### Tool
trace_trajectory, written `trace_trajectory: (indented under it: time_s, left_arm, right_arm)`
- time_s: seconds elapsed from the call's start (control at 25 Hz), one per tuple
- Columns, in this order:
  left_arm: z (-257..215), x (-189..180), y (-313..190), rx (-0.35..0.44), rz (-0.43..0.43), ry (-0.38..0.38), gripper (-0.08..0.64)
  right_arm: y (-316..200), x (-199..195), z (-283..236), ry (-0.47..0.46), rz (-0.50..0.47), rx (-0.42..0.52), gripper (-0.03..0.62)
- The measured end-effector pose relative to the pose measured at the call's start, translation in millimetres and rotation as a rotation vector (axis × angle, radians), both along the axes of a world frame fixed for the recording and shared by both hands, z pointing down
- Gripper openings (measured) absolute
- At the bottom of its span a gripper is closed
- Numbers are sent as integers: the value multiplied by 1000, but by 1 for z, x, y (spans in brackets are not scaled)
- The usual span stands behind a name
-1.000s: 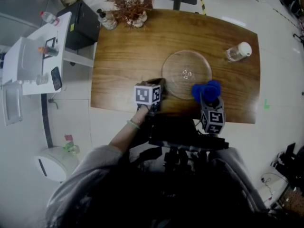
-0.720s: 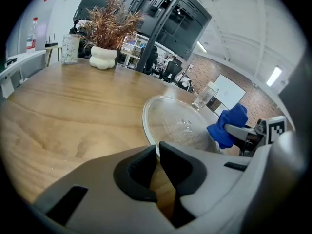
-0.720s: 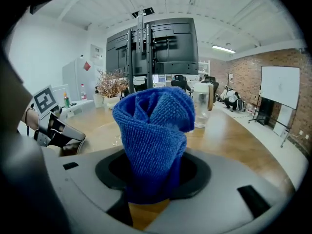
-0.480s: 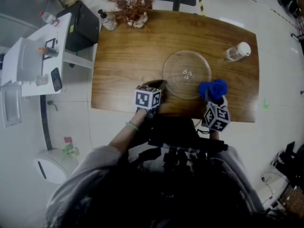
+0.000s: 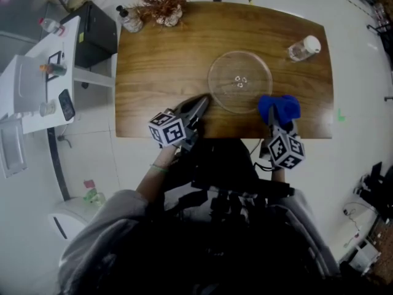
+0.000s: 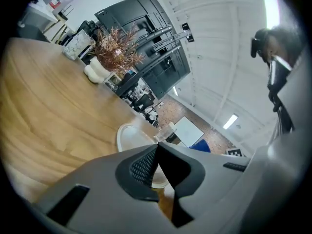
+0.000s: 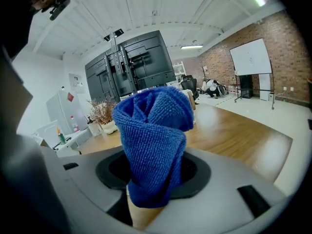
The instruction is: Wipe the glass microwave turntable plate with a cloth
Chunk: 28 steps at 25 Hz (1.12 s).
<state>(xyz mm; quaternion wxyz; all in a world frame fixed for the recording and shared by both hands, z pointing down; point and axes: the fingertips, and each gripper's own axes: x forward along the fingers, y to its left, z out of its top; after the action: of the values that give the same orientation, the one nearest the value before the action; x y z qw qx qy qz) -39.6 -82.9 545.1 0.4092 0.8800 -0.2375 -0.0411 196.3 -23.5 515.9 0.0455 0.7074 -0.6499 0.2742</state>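
Observation:
The round clear glass turntable plate [image 5: 239,82] lies flat on the wooden table [image 5: 159,60], right of centre. My right gripper [image 5: 277,117] is shut on a bunched blue cloth [image 5: 279,108] just off the plate's near right rim, over the table's front edge; the cloth [image 7: 153,140] fills the right gripper view. My left gripper [image 5: 199,105] points at the plate's near left rim with its jaws closed together and nothing between them. In the left gripper view the plate [image 6: 131,135] shows pale beyond the jaw tips [image 6: 157,152].
A clear bottle with a white cap [image 5: 303,48] lies at the far right of the table. A dried plant in a pot [image 5: 161,2] and a small bottle [image 5: 129,19] stand at the far left edge. A white side table [image 5: 43,72] with small items is left.
The right gripper with the blue cloth has moved right, from over the plate's near rim to just beside it. The left gripper has drawn back toward the table's front edge.

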Motion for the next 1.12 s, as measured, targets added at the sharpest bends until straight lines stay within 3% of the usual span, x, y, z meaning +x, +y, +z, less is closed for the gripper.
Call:
trace_trajectory:
  time_s: [0.12, 0.28, 0.56, 0.76, 1.12]
  left_arm:
    - [-12, 2, 7, 36, 48, 106, 8]
    - [-11, 11, 15, 8, 58, 147, 8]
    - [-12, 38, 46, 6, 95, 100, 8]
    - [-17, 45, 61, 30, 24, 78, 8]
    - [-26, 88, 128, 26, -62, 67, 8]
  right_arm:
    - [19, -14, -2, 28, -29, -20, 191]
    - [38, -26, 0, 43, -63, -49, 190]
    - [44, -33, -2, 44, -136, -48, 190]
    - [56, -29, -11, 68, -204, -20, 189]
    - [111, 39, -16, 12, -199, 12, 189]
